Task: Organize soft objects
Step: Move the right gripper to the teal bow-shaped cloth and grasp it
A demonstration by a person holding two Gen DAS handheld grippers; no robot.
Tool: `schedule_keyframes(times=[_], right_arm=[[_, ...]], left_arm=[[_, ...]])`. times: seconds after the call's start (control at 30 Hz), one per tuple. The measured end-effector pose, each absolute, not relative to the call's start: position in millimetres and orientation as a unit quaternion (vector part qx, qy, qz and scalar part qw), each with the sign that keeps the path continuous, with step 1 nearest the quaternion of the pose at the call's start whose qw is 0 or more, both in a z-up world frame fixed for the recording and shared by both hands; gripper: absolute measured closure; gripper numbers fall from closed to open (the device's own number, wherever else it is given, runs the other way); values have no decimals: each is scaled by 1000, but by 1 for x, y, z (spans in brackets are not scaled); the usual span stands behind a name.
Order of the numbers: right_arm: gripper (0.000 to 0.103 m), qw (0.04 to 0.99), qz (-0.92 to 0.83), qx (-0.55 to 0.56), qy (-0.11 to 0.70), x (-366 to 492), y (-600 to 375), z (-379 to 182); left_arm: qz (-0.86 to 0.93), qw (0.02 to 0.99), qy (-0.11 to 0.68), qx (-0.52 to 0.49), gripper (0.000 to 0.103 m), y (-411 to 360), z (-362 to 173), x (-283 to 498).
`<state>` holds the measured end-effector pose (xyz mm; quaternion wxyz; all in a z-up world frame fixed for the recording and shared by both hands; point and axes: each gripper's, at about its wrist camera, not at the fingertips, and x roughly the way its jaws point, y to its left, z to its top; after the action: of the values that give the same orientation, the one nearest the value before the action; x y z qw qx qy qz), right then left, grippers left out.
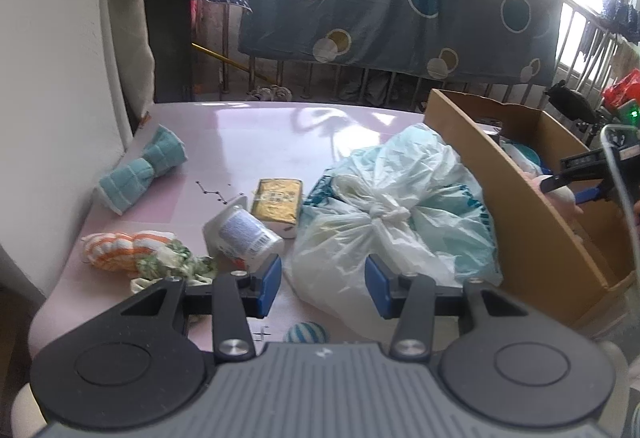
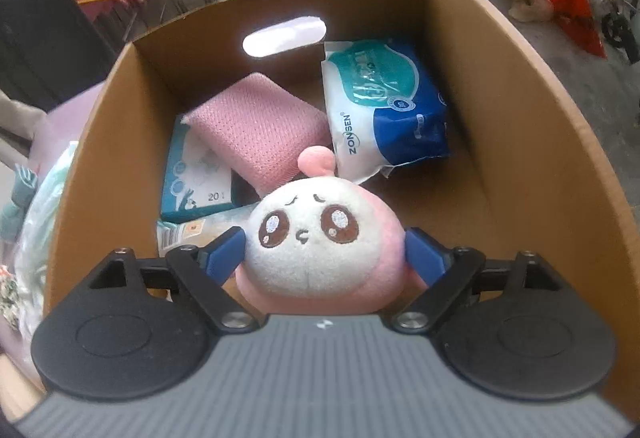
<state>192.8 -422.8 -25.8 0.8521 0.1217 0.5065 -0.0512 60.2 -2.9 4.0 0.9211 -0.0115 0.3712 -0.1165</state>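
Inside the cardboard box, above the pink sponge, the right gripper clamps the pink plush toy, which may catch on the near wall if freed askew; the left gripper hangs unclenched, grasping nothing.

Matt corrugated cardboard box, fuzzy plush toy, crinkled glossy plastic bag, shiny table.

Left gripper tilted downward, jaws partly apart, nothing between. Right gripper pitched steeply down, jaws spread wide.
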Motion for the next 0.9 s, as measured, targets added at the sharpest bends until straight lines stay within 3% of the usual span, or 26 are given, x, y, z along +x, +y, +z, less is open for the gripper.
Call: schedule_keyframes(times=[0.43, 0.67, 0.9], right_arm=[[15, 870, 43, 239, 429, 175, -394, 47], [15, 826, 197, 282, 447, 227, -278, 54], [15, 754, 274, 303, 515, 319, -136, 8]], left_arm=[[-4, 944, 327, 50, 47, 31, 0, 56], [118, 929, 283, 207, 42, 43, -24, 86], [119, 900, 265, 326, 37, 47, -61, 138]])
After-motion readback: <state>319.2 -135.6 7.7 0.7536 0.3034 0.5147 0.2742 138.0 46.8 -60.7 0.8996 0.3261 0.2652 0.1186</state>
